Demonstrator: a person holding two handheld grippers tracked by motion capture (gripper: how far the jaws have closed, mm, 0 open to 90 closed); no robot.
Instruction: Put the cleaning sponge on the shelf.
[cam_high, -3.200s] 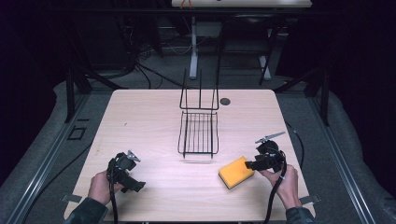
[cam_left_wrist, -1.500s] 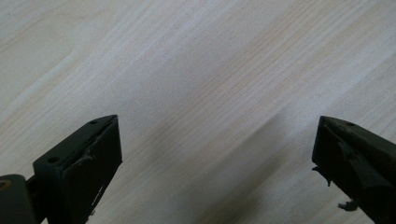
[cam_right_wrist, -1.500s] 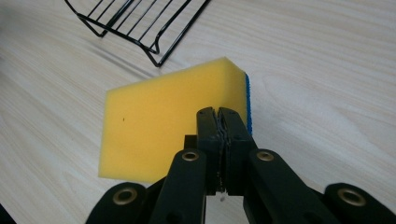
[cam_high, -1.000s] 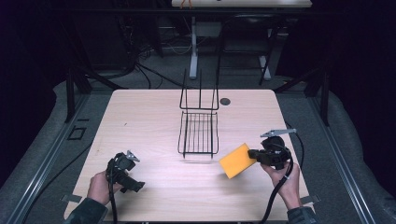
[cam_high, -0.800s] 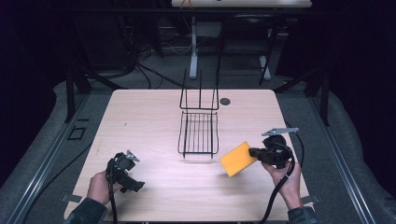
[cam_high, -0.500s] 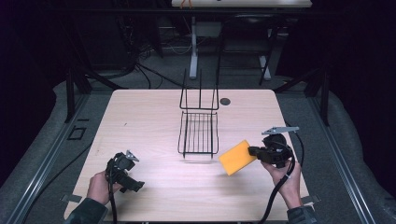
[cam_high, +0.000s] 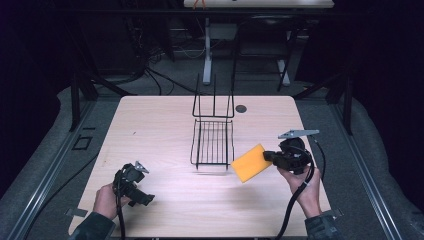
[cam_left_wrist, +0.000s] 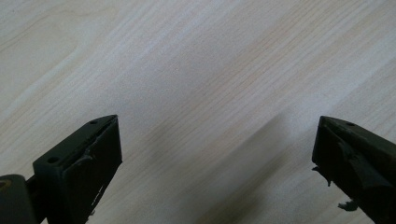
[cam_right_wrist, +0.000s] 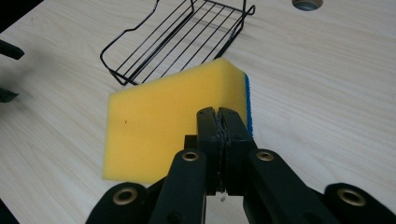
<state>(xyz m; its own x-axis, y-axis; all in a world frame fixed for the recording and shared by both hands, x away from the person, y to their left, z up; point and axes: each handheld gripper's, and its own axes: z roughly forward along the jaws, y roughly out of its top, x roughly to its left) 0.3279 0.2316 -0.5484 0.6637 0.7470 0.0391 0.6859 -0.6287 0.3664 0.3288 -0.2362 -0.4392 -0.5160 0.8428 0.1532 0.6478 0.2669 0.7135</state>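
Right gripper (cam_right_wrist: 218, 116) in my hand pinches the yellow sponge (cam_right_wrist: 173, 126) above the table (cam_high: 160, 125); left gripper (cam_left_wrist: 215, 154) gapes empty.

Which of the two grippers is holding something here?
The right gripper: its jaws are shut on the yellow sponge, lifted beside the wire rack. The left gripper stands open over bare table.

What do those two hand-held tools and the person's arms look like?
Each hand-held black gripper, left and right, has two flat black jaws on linked black arms with brass-coloured rivets, and trails a black cable. A grey three-cornered plate tops the right one; a smaller grey plate tops the left. The person's sleeves are dark.
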